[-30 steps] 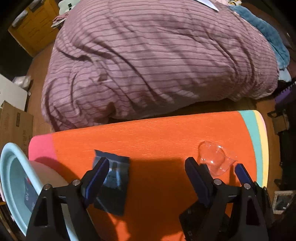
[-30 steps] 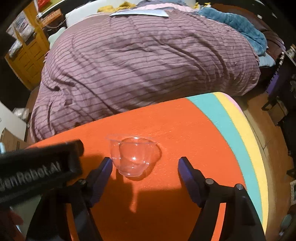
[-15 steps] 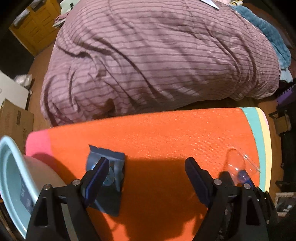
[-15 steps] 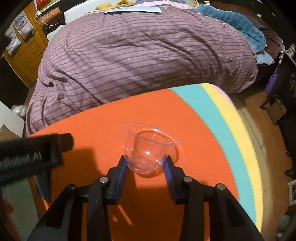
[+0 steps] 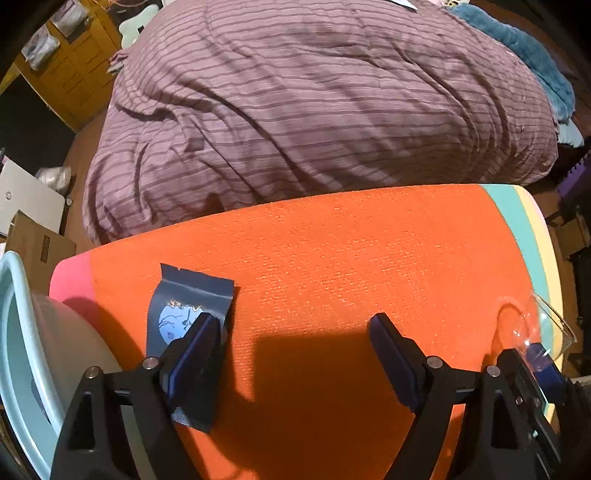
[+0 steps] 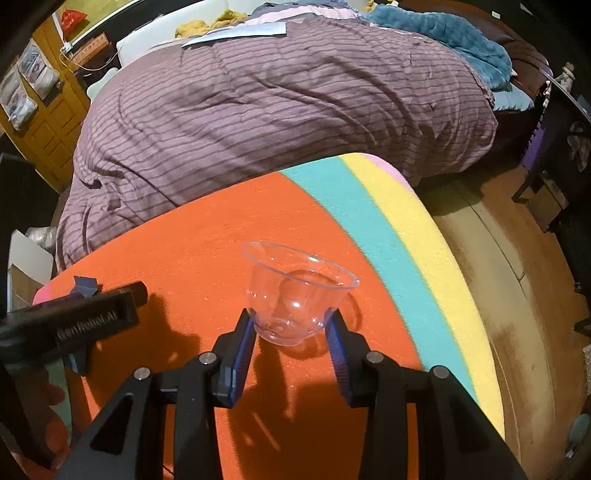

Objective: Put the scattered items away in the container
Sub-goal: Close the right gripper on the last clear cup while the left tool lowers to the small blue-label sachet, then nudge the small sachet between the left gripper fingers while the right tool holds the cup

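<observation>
Right gripper (image 6: 291,330) clamping its blue fingers (image 6: 242,343) onto the lower sides of the clear plastic cup (image 6: 295,291), pressing in from both flanks. Cup sitting upright between them, rim flaring above the tips, base looking just clear of the orange mat (image 6: 221,236), though hard to be sure. Shadow pooling right beneath it.

Over on the other side, left gripper (image 5: 291,350) hanging with fingers (image 5: 199,354) spread wide, gripping nothing. Left finger hovering over the dark blue sachet (image 5: 184,302), partly covering it; contact impossible to tell. Sachet lying flat on the mat near its pink end, printed face up. Right finger poised over bare orange.

Pale blue basin (image 5: 22,332) waiting at the far left edge, rim curving up just beside the sachet's end of the mat. Something dark lying inside, too hidden to name.

Beyond the worktop, striped mauve duvet (image 5: 314,103) heaping across the bed, teal blanket (image 6: 443,33) bunching at its far corner. Wooden floor (image 6: 517,277) running along the mat's yellow stripe.
</observation>
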`<state>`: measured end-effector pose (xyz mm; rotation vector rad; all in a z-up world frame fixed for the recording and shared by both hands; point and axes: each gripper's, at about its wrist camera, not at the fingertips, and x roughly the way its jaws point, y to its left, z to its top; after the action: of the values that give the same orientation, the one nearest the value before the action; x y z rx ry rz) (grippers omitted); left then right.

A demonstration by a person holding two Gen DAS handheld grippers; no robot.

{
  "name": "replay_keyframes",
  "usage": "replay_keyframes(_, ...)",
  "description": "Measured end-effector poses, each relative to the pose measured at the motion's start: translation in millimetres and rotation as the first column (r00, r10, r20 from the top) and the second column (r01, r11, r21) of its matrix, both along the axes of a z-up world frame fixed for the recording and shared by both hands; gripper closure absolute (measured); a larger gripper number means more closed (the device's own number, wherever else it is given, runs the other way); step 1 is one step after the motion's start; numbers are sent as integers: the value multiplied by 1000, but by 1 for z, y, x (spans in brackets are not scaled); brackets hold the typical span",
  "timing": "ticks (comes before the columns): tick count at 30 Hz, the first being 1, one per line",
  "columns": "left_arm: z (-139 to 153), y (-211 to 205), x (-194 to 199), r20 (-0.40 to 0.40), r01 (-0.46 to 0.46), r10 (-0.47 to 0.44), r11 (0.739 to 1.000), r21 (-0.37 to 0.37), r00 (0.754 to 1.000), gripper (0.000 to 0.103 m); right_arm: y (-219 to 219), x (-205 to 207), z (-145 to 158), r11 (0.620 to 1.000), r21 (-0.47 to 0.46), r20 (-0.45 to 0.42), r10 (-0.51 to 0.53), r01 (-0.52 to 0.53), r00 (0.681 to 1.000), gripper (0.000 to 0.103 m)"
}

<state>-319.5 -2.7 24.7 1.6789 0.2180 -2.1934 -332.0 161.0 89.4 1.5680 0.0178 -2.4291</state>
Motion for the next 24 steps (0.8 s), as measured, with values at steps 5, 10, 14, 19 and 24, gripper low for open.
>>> replay_keyframes(5, -2, 3, 5, -39, -49, 47, 996, -69, 998, 15, -1, 8, 2, 1000, -17, -3, 21, -21, 1000, 62)
replay_keyframes(10, -2, -1, 8, -69, -130, 123, 986, -105, 990, 15, -6, 16, 2, 999, 6, -1, 47, -47, 999, 62)
replay_keyframes(14, -2, -8, 3, -72, -145, 136, 980, -135, 988, 15, -5, 22, 2, 998, 15, -4, 58, -58, 998, 62)
replay_keyframes(19, 3, -15, 3, -93, -183, 169, 967, -175, 981, 14, -2, 22, 1, 998, 24, 0, 57, -57, 998, 62)
replay_keyframes(24, 5, -23, -3, -89, -201, 186, 956, -215, 978, 14, -4, 22, -1, 998, 24, 6, 64, -64, 998, 62)
